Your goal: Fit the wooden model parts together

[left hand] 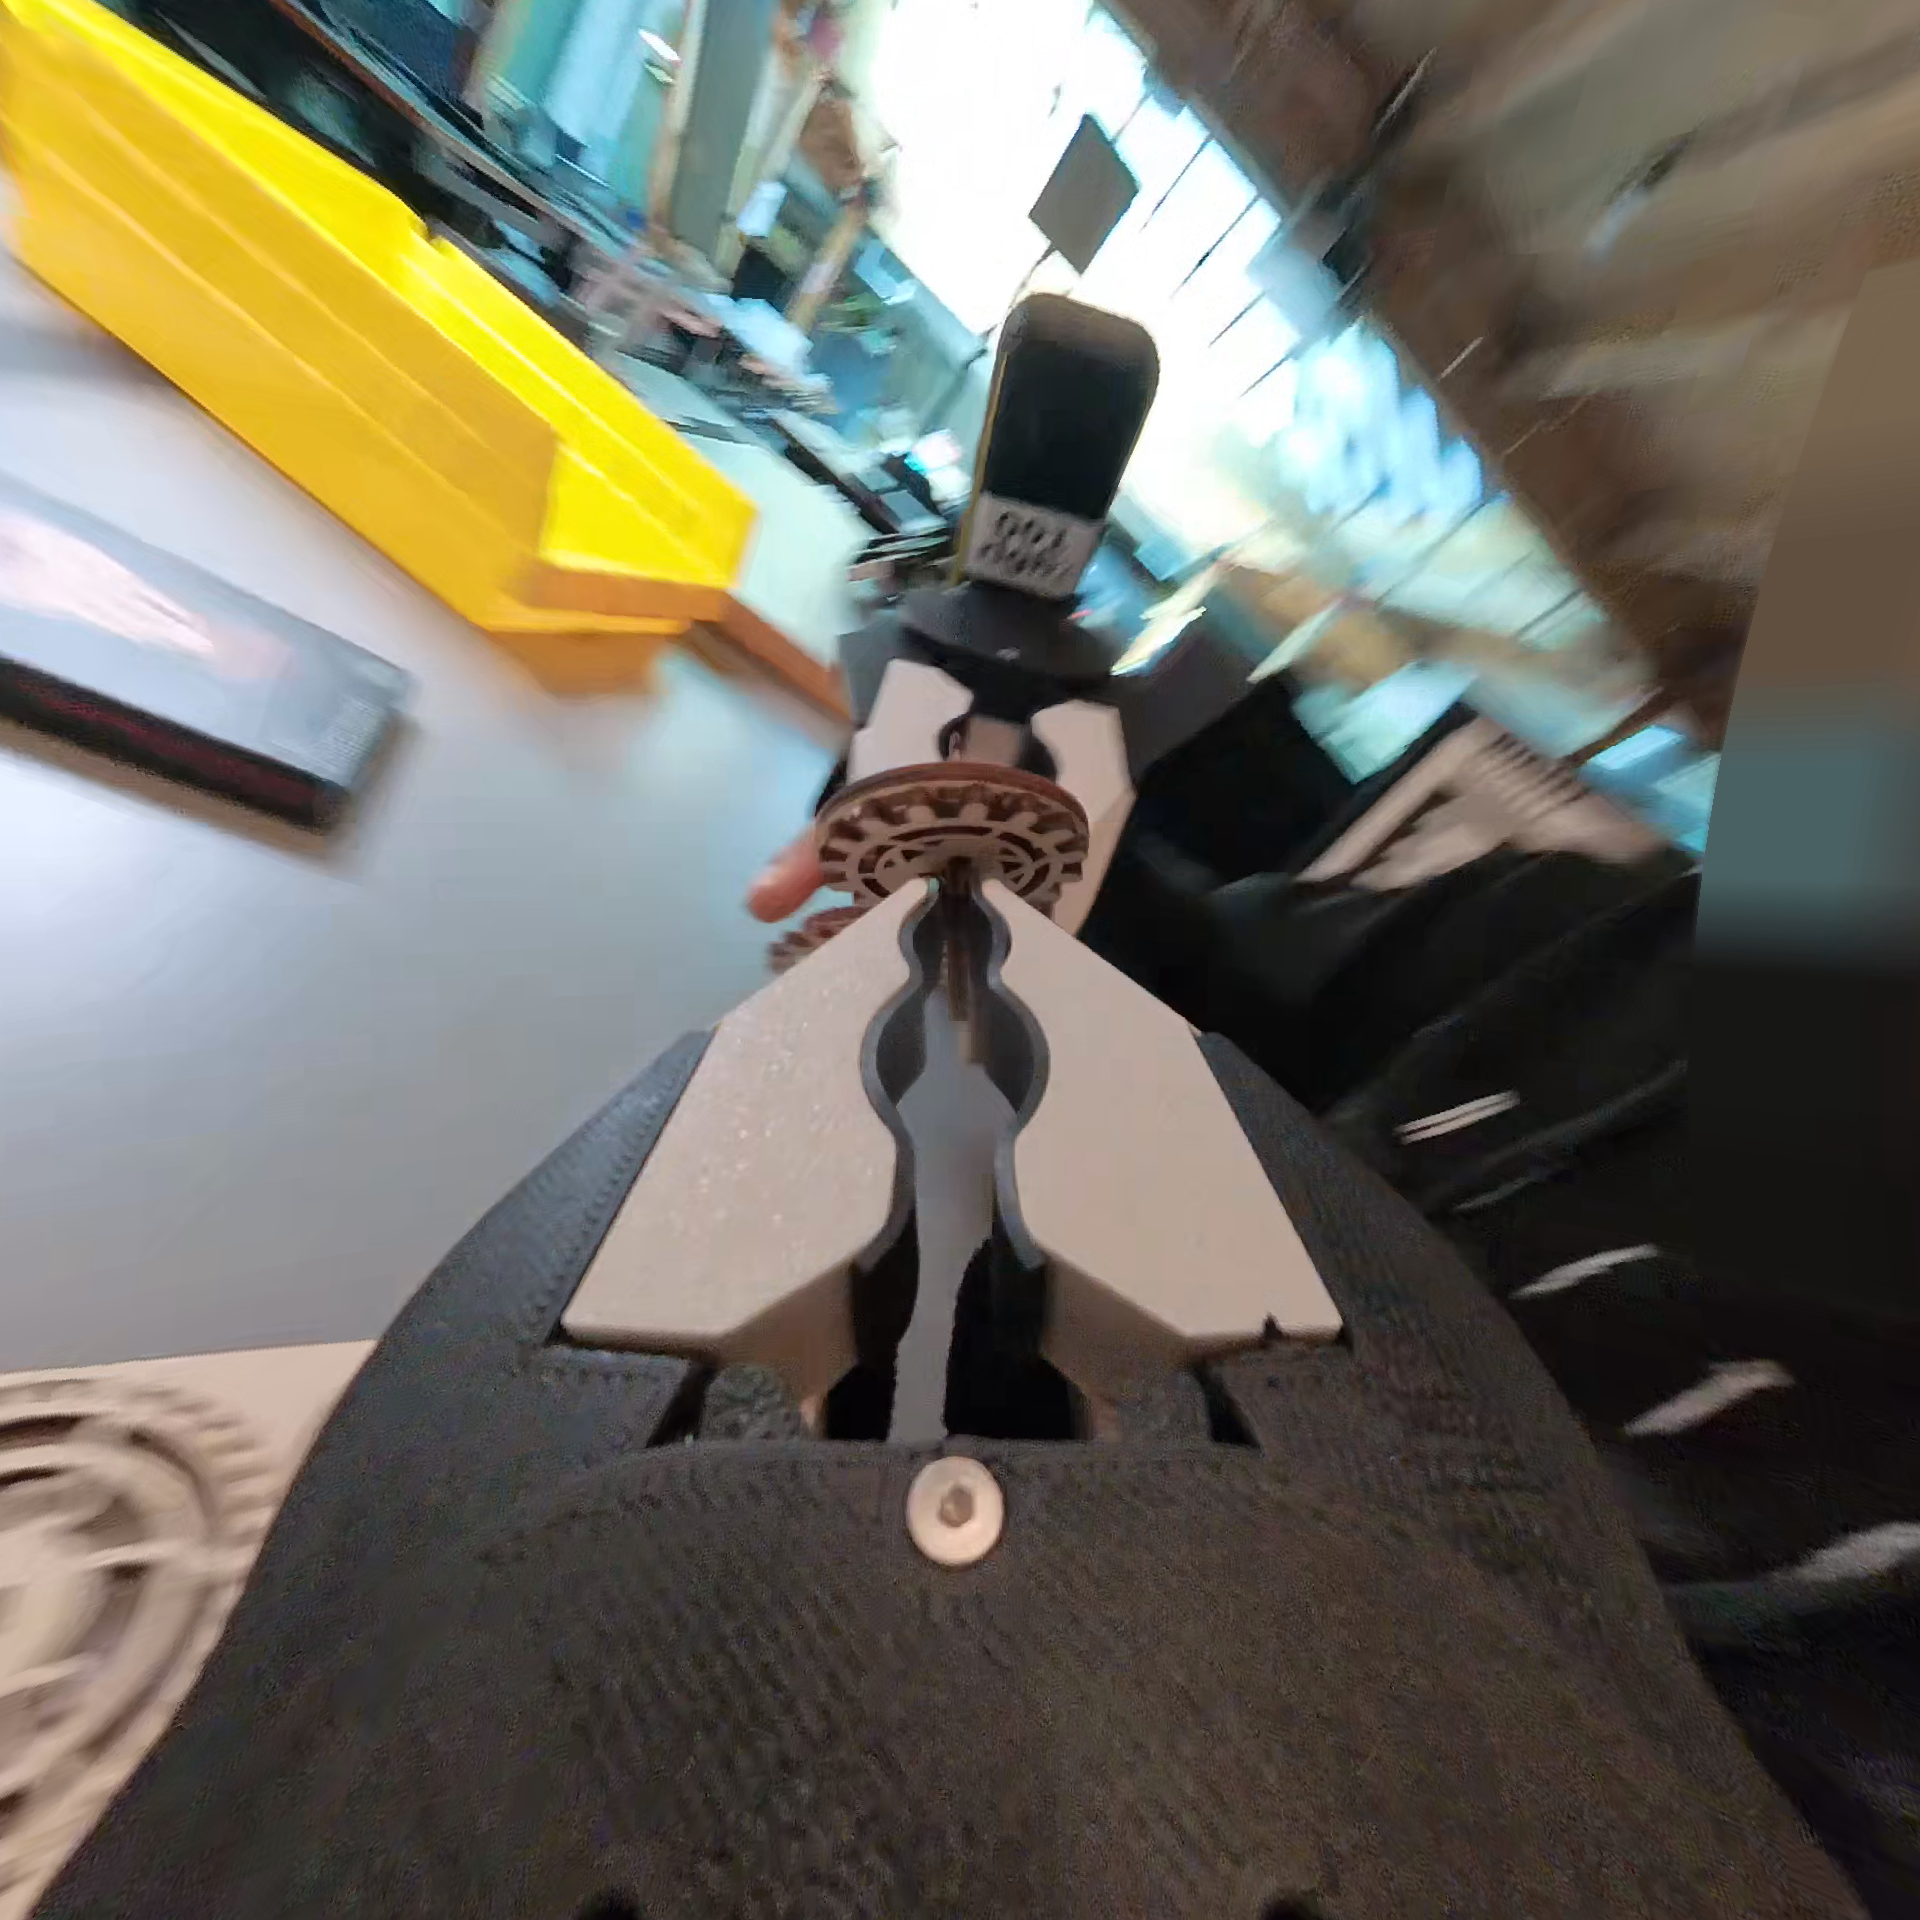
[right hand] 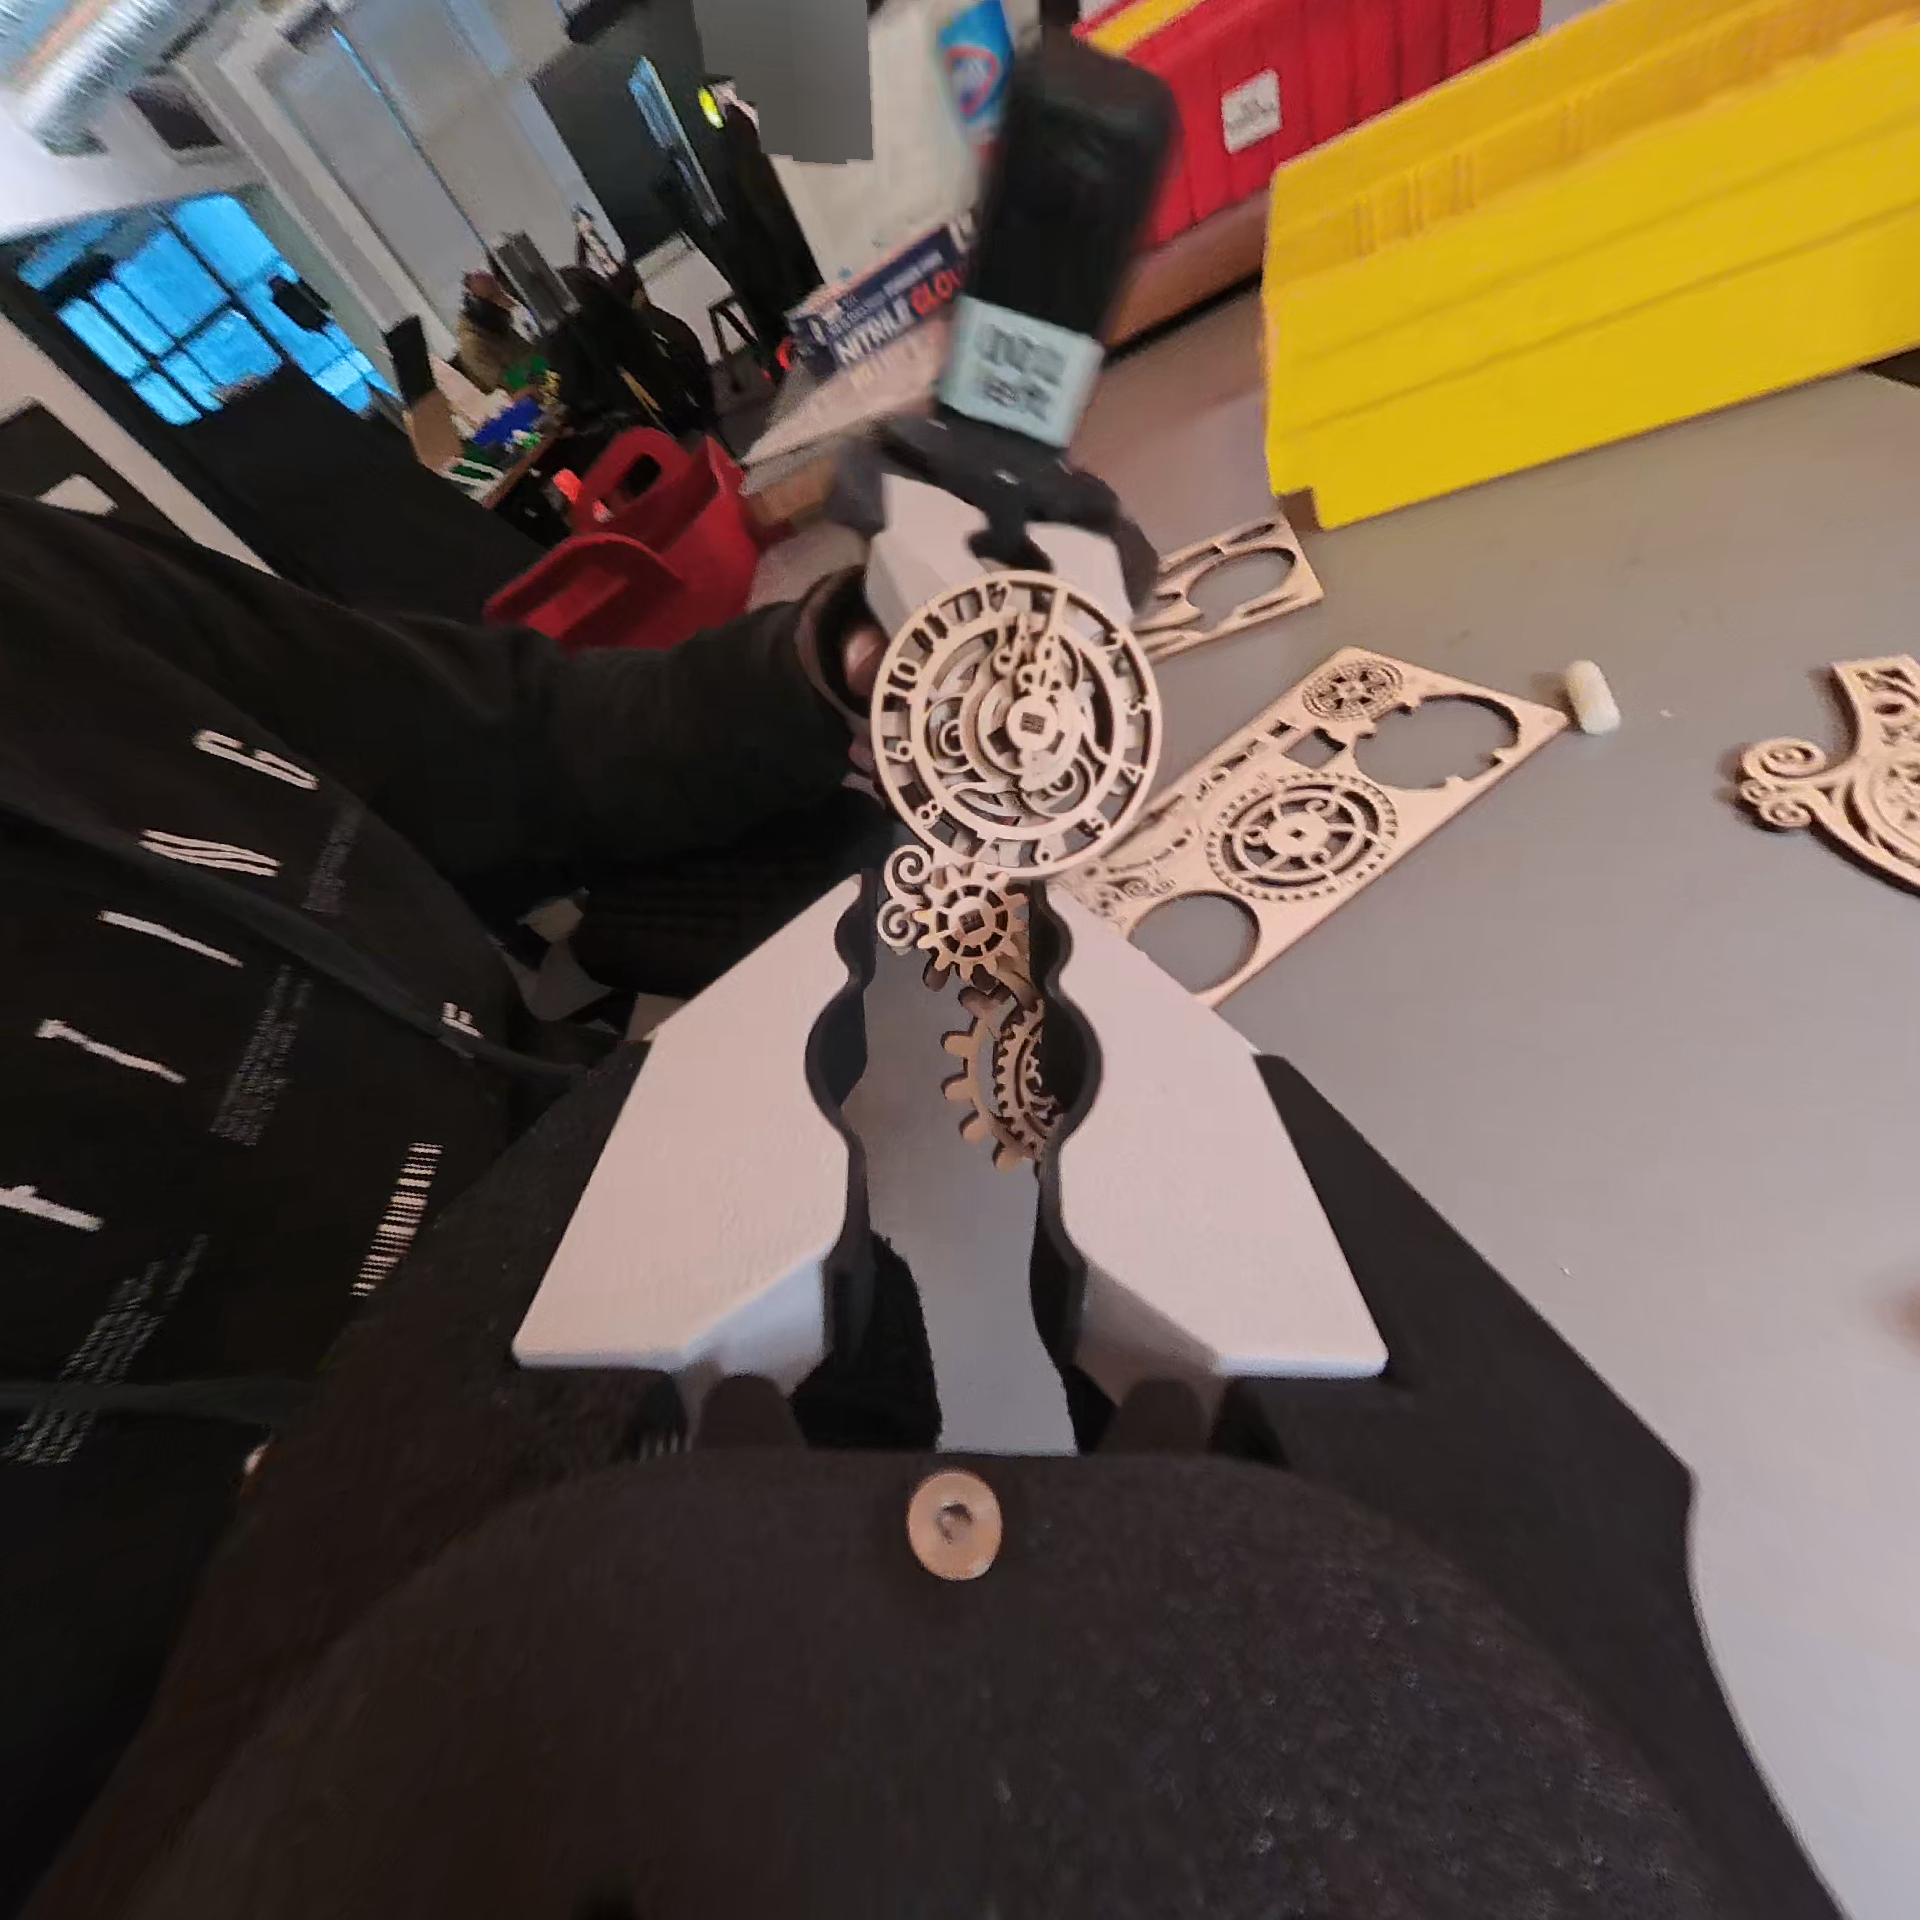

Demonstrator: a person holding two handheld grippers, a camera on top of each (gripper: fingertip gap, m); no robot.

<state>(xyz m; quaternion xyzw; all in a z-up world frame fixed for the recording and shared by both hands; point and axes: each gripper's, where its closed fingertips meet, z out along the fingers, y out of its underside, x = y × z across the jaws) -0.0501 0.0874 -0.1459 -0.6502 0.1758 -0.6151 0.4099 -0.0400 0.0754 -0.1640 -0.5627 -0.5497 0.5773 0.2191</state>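
You worked over a grey table (right hand: 1558,1039) in a cluttered workshop, with yellow bins (right hand: 1558,312) at its far side and spent wooden cut-out sheets (right hand: 1299,831) lying flat beside a loose ornate scroll piece (right hand: 1849,790). The wooden model (right hand: 1013,727), a filigree clock face with a train of small gears (right hand: 997,1029) hanging below it, was held in the air between both tools, well clear of the table. Your left gripper (left hand: 954,904) had its jaws closed on the thin edge of the model just under the dial, and your right gripper (right hand: 956,914) had its jaws drawn in around the gear train, which pressed against one jaw; whether the other jaw touched it was not clear. The piece looked light, stiff and brittle: thin laser-cut ply with slender spokes that would likely snap under a twist, so the solid rim or hub seemed the safer hold. Motion blur smeared the left view, the dial appeared there only edge-on, and the joint being fitted was hidden behind the jaws.
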